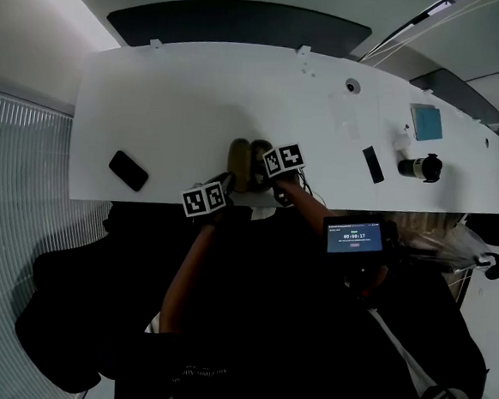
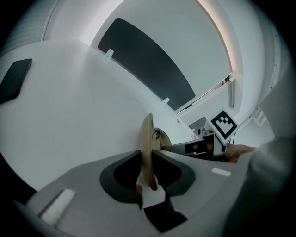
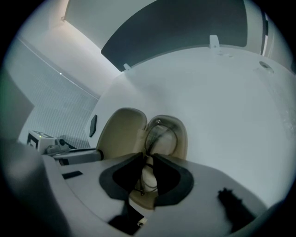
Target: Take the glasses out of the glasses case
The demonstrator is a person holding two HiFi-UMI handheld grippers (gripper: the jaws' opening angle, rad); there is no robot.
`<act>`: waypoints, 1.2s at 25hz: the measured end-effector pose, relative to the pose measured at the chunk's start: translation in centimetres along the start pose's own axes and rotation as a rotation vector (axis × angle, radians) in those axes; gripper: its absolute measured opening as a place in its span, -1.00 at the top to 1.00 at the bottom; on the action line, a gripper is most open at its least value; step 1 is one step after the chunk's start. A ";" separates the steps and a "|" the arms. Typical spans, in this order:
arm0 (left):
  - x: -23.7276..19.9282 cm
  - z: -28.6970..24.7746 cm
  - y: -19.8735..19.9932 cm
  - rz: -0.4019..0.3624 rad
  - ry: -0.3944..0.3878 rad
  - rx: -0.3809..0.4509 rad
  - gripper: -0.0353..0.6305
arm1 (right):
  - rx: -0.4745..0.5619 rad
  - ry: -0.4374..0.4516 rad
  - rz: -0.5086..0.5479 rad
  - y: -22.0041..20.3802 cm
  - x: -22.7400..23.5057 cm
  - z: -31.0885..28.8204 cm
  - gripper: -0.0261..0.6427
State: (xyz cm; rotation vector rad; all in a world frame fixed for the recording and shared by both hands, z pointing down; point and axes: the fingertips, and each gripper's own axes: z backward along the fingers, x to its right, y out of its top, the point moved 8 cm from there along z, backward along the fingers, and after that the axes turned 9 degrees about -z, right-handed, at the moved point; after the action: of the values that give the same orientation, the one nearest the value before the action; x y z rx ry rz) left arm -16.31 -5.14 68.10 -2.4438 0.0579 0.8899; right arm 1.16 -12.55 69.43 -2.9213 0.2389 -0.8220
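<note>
Glasses (image 3: 159, 135) lie dead ahead in the case (image 3: 183, 139), long axis running away from your right gripper (image 3: 148, 160), jaws narrow on the frame; left gripper (image 2: 149, 158) pinches the lid (image 2: 147, 132).

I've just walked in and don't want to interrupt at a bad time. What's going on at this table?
A person stands at a white table with a handheld gripper in each hand. The glasses case lies open. The left gripper is shut on the edge of its lid. The right gripper reaches into the base, its jaws close around the wire-framed glasses, which are not yet out. Whether the jaws actually pinch the frame I cannot tell.
</note>
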 end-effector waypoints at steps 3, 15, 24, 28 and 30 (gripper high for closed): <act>-0.2 -0.1 0.2 -0.008 0.005 -0.010 0.65 | -0.005 -0.001 0.020 0.2 -0.1 0.0 0.70; -0.6 0.6 1.1 -0.015 0.017 0.016 0.65 | 0.038 0.052 -0.059 -0.6 0.1 0.9 0.90; -1.2 0.7 1.0 0.030 0.018 0.041 0.65 | 0.063 0.191 -0.289 -1.0 -0.3 1.7 0.73; -1.0 1.0 0.8 0.043 0.029 0.045 0.65 | 0.043 0.246 -0.461 -1.7 -0.2 0.5 0.51; -0.5 1.1 0.7 0.033 0.028 0.033 0.65 | 0.020 0.194 -0.416 -1.6 0.1 -0.1 0.51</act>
State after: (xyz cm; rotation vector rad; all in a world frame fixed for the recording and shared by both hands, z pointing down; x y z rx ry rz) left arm -17.49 -5.28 67.40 -2.4308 0.1219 0.8626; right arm 1.39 -11.04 69.79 -2.9115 -0.3755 -1.1535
